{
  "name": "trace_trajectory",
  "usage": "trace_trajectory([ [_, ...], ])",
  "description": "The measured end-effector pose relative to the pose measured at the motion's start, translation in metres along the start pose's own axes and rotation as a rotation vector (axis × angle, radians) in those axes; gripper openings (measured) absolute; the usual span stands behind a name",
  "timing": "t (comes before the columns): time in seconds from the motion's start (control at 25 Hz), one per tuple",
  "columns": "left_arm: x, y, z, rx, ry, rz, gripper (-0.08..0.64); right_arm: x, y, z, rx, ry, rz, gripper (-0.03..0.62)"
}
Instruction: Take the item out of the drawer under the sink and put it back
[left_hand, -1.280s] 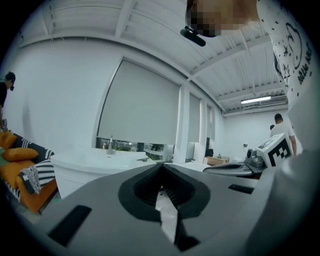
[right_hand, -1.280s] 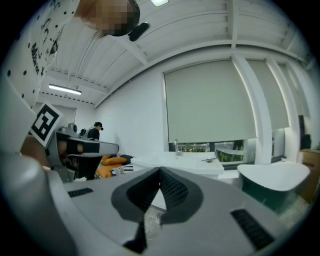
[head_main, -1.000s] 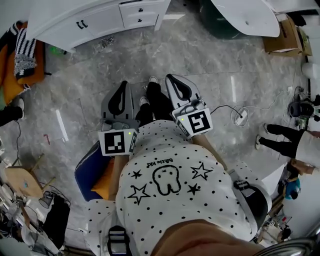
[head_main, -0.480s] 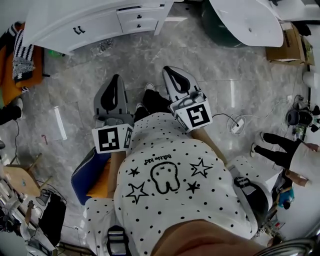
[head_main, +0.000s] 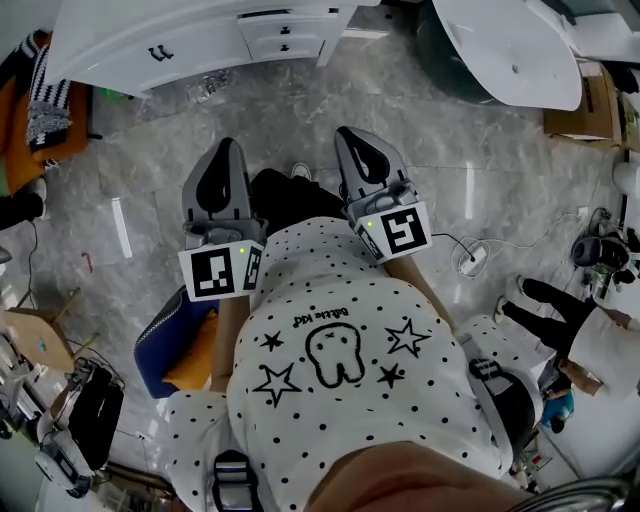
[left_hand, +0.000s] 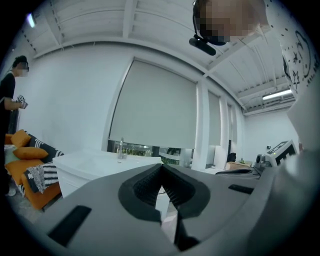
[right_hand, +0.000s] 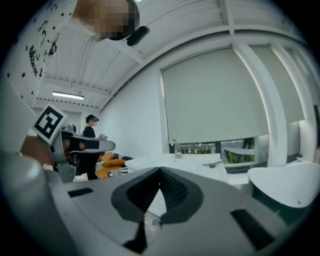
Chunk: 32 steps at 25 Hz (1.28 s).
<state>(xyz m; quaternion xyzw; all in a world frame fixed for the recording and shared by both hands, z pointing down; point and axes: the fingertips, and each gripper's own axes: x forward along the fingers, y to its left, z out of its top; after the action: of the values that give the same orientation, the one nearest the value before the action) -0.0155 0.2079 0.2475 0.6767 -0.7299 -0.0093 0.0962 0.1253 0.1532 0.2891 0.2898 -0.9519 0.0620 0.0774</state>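
1. Drawer (head_main: 284, 24): it sits at the right end of the white sink cabinet (head_main: 150, 45), at the top of the head view, above a second small front with dark handles. The item itself doesn't show in any view.
2. The floor (head_main: 300, 110) is grey marble-look tile, and there's a wide bare stretch of it between the person and the cabinet.
3. Around the room there's an orange sofa (head_main: 20, 150) at the left edge, a white tub (head_main: 510, 40) at upper right, and another person (head_main: 570, 310) standing at the right.
4. From the left gripper view, the cabinet top carries a tap (left_hand: 121, 149), with a big pale blind (left_hand: 155, 110) behind it.
5. The left gripper (head_main: 228, 150) is held out over the floor, aimed towards the cabinet and well short of it. Its jaws meet at the tips with nothing between them.
6. The right gripper (head_main: 352, 140) runs alongside and level with it. Its jaws are pressed together too and hold nothing, touching neither cabinet nor drawer.
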Motion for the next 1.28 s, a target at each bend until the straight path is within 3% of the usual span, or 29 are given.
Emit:
trace_trajectory([
  [0.56,0.010,-0.003,0.011,0.006,-0.012,-0.034,0.005,0.006,-0.005,0.011,0.009,-0.021,-0.027,0.012],
  [0.88,0.073,0.089,0.025,-0.020,0.023,-0.067,0.005,0.110,0.002,0.030,0.002,0.002,-0.076,0.012],
  [1.28,0.109,0.128,0.018,-0.024,0.050,-0.149,0.005,0.153,0.002,0.023,0.022,0.014,-0.158,0.012],
])
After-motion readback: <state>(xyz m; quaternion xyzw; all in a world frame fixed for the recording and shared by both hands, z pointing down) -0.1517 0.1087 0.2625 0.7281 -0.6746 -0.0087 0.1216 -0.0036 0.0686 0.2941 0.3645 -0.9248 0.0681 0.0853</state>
